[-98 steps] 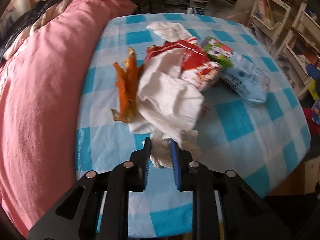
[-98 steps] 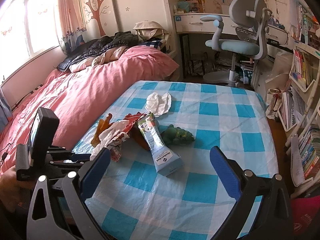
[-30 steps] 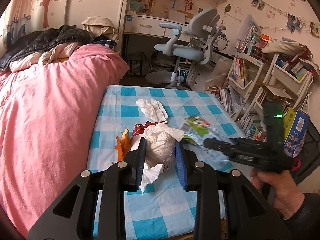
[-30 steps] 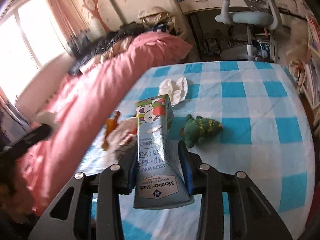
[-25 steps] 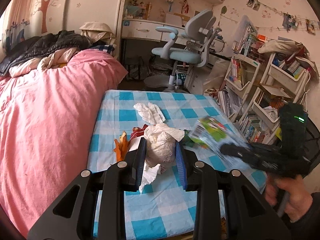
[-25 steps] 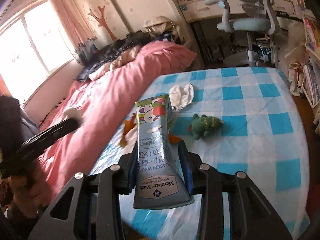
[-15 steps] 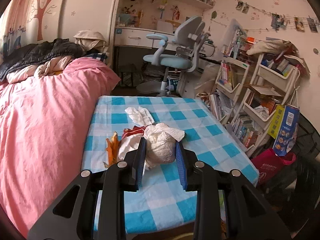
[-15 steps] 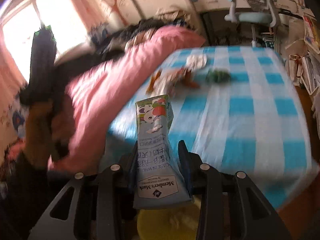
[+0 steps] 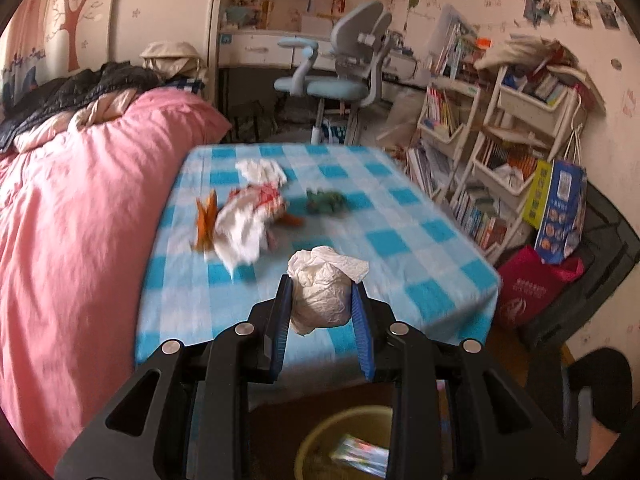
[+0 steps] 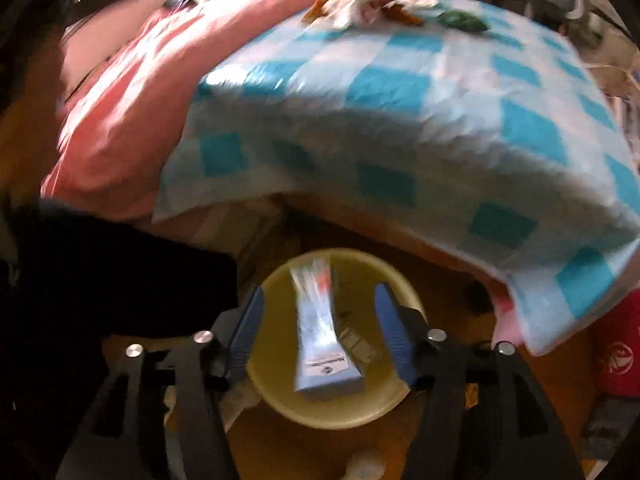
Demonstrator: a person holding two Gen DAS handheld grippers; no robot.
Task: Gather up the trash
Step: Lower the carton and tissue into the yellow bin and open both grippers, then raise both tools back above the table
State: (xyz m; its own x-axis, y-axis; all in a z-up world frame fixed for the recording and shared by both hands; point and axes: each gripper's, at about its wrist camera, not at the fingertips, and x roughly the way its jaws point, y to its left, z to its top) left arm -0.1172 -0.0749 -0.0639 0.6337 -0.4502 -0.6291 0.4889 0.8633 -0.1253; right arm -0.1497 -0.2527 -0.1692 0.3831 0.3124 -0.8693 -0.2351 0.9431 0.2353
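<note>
My left gripper [image 9: 322, 312] is shut on a crumpled white tissue ball [image 9: 320, 294], held above the table's near edge, over a yellow bin [image 9: 344, 446] on the floor. My right gripper [image 10: 318, 320] is open above that yellow bin [image 10: 276, 368]. A blue milk carton [image 10: 322, 336] sits loose between the jaws, inside the bin, blurred. On the checked table lie more tissues and a red wrapper [image 9: 250, 220], orange peel [image 9: 206, 218] and a green toy [image 9: 326, 202].
A pink duvet [image 9: 72, 216] borders the table on the left. Bookshelves [image 9: 492, 160], a red bag [image 9: 528, 288] and a blue box [image 9: 558, 212] stand on the right. A desk chair [image 9: 340, 76] is behind the table. The tablecloth [image 10: 400, 120] hangs over the bin.
My right gripper swung down from the table to the bin and opened, letting go of the milk carton. My left gripper pulled back from the table with the tissue ball.
</note>
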